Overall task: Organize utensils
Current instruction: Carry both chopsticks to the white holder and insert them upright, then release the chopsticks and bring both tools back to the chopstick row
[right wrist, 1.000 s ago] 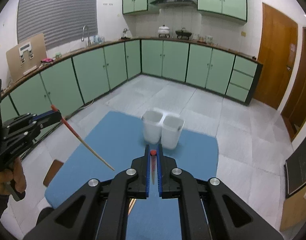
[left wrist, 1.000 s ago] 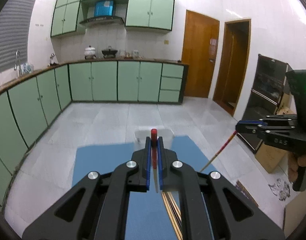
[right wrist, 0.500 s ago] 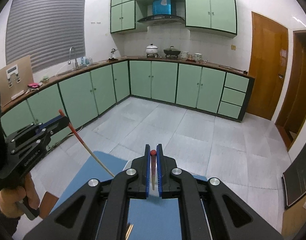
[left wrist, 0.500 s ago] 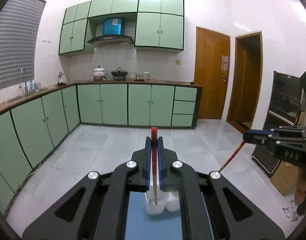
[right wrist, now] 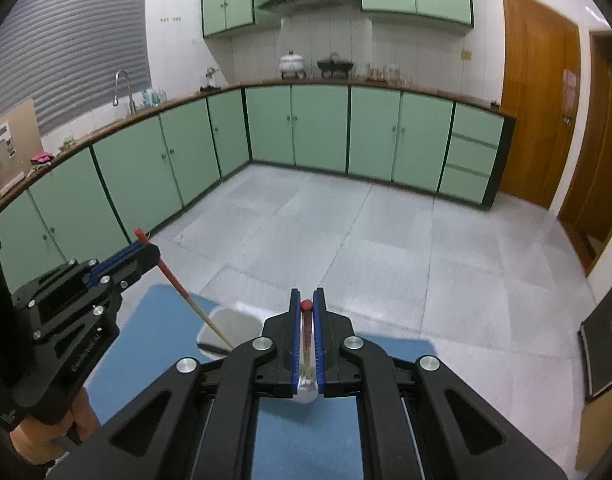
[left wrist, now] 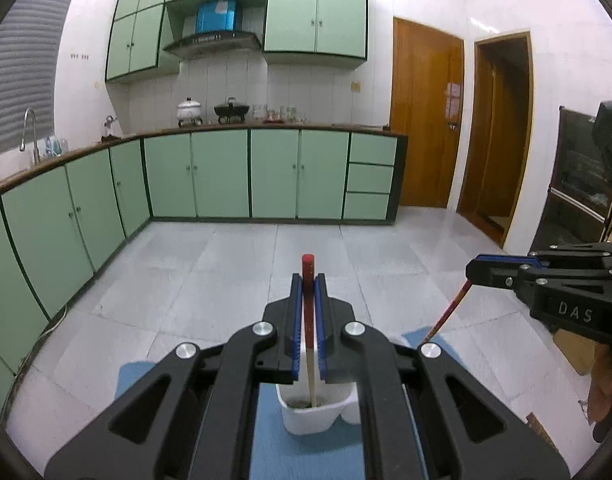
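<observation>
My left gripper (left wrist: 308, 304) is clamped on a red-topped chopstick (left wrist: 308, 320), jaws pressed against its red upper part. The chopstick stands nearly upright, and its pale lower end dips into the left white cup (left wrist: 314, 416), down to the cup's dark bottom. That cup sits on the blue mat (left wrist: 266, 440), near the mat's far edge, touching a second white cup (left wrist: 352, 412) just to its right.

My right gripper (right wrist: 306, 320) is clamped on a second red-topped chopstick (right wrist: 306, 340) the same way, held steeply over the far edge of the mat. Its lower end points down at the right cup (right wrist: 306, 394) beneath my jaws, though I cannot tell whether the tip is inside yet. From my right side I see the left chopstick slanting down into the left cup's open mouth.
</observation>
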`<state>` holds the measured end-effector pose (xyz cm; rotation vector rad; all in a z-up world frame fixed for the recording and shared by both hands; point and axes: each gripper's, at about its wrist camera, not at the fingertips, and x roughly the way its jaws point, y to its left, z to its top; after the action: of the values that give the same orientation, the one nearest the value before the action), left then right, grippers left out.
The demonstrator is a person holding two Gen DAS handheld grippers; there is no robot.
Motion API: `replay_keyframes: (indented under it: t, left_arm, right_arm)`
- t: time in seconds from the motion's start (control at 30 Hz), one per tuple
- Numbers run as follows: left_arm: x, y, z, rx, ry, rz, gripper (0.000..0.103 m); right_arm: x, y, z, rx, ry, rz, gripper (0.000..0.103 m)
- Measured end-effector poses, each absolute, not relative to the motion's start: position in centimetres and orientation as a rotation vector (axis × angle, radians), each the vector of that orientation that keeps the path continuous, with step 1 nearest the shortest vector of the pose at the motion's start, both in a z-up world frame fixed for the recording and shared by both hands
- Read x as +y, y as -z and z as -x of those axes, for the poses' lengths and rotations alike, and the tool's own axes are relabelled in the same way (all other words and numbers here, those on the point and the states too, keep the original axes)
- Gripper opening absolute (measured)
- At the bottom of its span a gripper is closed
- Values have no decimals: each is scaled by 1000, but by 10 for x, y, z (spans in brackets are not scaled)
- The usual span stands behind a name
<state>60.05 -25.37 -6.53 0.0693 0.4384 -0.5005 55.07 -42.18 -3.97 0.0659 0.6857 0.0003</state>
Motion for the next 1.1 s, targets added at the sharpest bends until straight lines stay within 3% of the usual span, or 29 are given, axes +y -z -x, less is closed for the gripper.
replay_keyframes:
  t: [0.1, 0.23, 0.4, 0.57, 0.7, 0.83, 0.97, 1.1]
  left_arm:
    - [-246, 68, -598, 441, 495, -79, 8]
    - [-228, 49, -578, 399, 486, -96, 33]
    - [-188, 15, -529, 338, 482, -102, 40]
    - [-140, 25, -456, 339, 490, -99, 48]
    - [-109, 68, -388, 360, 481, -108, 55]
    - [-88, 124, -329, 421, 485, -103, 55]
    - [-67, 178, -286, 520, 464, -32, 55]
    - [-57, 216, -262, 605, 443, 15, 55]
  right_arm:
    - [-425, 48, -545, 679, 1, -83, 10]
    - [-435, 34, -524, 639, 4, -117, 17]
    - [-443, 11, -465, 561, 5, -133, 17]
    - [-431, 27, -369, 498, 2, -126, 27]
    - [-402, 87, -287, 516, 0, -108, 27]
    - [-366, 165, -221, 581, -6, -131, 27]
    - [-323, 240, -181, 691, -28, -129, 27]
    - [-294, 269, -172, 732, -56, -123, 28]
